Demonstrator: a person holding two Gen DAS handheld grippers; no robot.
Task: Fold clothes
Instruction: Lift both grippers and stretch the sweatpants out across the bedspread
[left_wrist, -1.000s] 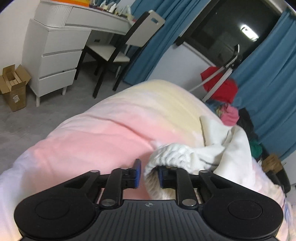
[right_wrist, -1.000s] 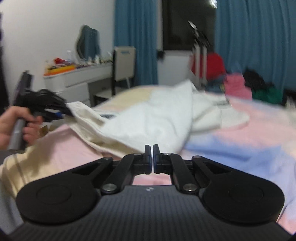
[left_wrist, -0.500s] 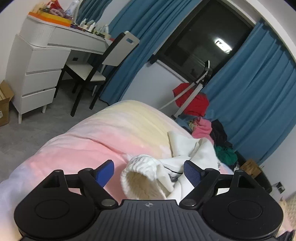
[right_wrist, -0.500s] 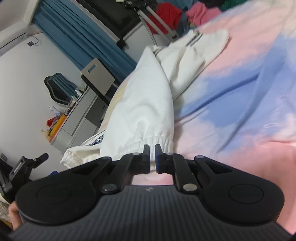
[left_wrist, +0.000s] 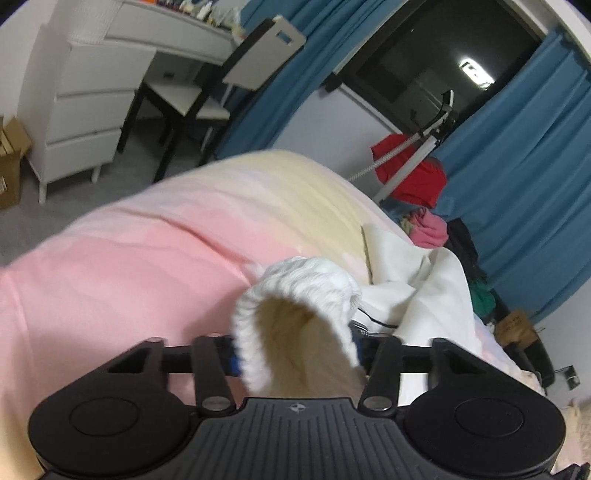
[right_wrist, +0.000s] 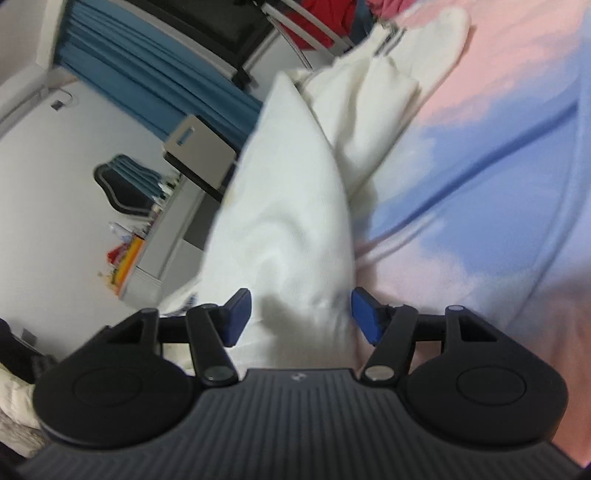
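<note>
A white sweatshirt (left_wrist: 417, 280) lies crumpled on the pink and yellow bedspread (left_wrist: 140, 258). Its ribbed cuff (left_wrist: 299, 317) stands open right in front of my left gripper (left_wrist: 297, 360), between the wide-apart jaws; the blue pads are mostly hidden behind it. In the right wrist view the same sweatshirt (right_wrist: 295, 206) rises as a tall fold between the jaws of my right gripper (right_wrist: 301, 314), which is open, its blue fingertips (right_wrist: 238, 310) on either side of the cloth without pinching it.
A white dresser (left_wrist: 92, 99) and a black-framed chair (left_wrist: 229, 85) stand left of the bed. A pile of red, pink and dark clothes (left_wrist: 424, 206) lies by the blue curtains (left_wrist: 517, 166). A cardboard box (left_wrist: 11, 162) stands on the floor.
My right gripper, shut on the sweatshirt's edge before, has opened. My left gripper opened half a second ago and has moved closer, so the cuff fills the gap between its jaws.
</note>
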